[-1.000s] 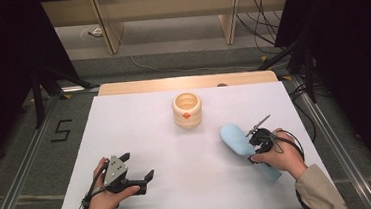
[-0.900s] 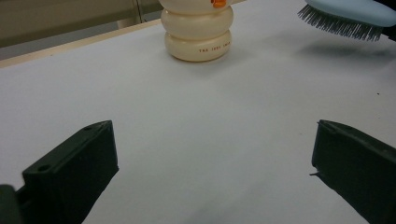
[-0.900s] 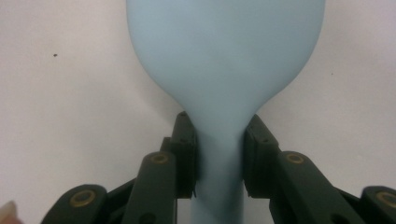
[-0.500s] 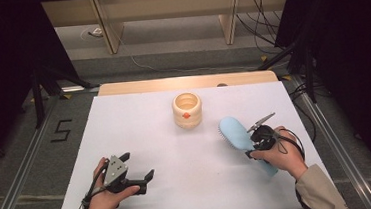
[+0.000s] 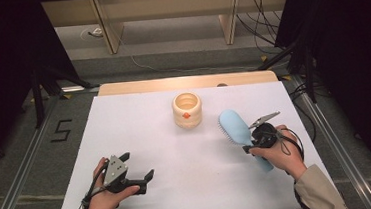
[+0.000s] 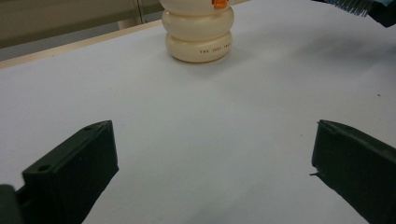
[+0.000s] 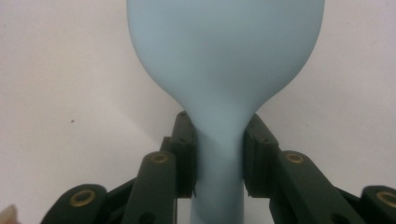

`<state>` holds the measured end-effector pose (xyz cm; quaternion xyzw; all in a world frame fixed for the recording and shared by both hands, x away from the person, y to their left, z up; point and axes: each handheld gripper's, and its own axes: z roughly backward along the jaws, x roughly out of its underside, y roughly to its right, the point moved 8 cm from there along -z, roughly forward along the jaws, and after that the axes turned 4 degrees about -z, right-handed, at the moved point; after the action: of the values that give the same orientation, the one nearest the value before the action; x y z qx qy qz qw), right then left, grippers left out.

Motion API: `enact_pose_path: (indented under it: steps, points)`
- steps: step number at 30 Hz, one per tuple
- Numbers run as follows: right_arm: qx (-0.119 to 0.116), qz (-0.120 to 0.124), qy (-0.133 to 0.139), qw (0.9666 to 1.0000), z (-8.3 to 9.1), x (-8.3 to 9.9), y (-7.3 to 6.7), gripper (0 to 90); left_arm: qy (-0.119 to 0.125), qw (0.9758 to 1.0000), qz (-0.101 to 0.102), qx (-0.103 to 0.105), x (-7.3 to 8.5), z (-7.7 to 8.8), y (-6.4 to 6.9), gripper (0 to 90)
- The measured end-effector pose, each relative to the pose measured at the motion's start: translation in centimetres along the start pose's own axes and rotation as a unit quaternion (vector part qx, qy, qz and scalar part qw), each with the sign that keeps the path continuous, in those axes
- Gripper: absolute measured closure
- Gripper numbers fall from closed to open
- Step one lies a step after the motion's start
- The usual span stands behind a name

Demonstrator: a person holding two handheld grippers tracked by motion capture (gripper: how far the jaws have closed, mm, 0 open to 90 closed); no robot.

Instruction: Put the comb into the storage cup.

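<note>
In the high view, the person is holding the right gripper (image 5: 252, 140) above the right part of the white worktop (image 5: 141, 138). This gripper is clamping the light blue hairbrush (image 5: 235, 126) at the neck, where the handle is meeting the head. The head of the brush is pointing away from the person and a little to the left, toward the cream ribbed jar (image 5: 187, 110), but it is staying apart from it. The handle is passing under the right hand (image 5: 277, 150). The jar is standing upright near the far middle of the worktop, and a small orange mark is showing on its front. The left gripper (image 5: 137, 169) is resting low near the front left of the worktop, in the left hand (image 5: 108, 193), with its jaws standing apart and nothing between them.

In the left gripper view, the two black jaws are standing wide apart over the bare worktop (image 6: 210, 140). The jar (image 6: 198, 35) is standing farther off, and the bristles of the hairbrush (image 6: 355, 5) are showing at the top right corner.

In the right gripper view, the jaws are pressing on both sides of the narrow neck of the hairbrush (image 7: 224, 60), and its smooth back is facing the camera.
</note>
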<state>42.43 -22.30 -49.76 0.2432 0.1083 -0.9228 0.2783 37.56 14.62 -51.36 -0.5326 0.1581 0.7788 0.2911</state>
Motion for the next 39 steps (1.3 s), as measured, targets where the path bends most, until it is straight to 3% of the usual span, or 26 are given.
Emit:
enact_pose_path:
  steps: [12,25,39]
  points:
    - [0.001,-0.014,0.046,0.9988,0.2,-0.8,0.0,70.4,0.0,1.0,0.001,0.0,0.0,0.0,0.0,0.0]
    - [-0.002,-0.019,0.071,0.9973,-0.1,-1.3,-0.1,70.4,0.0,1.0,0.001,0.001,0.0,0.0,0.0,0.0]
    - [-0.014,-0.032,0.116,0.9926,0.0,-2.1,-0.7,70.3,0.003,1.0,0.005,0.003,-0.2,-0.1,0.3,0.0]
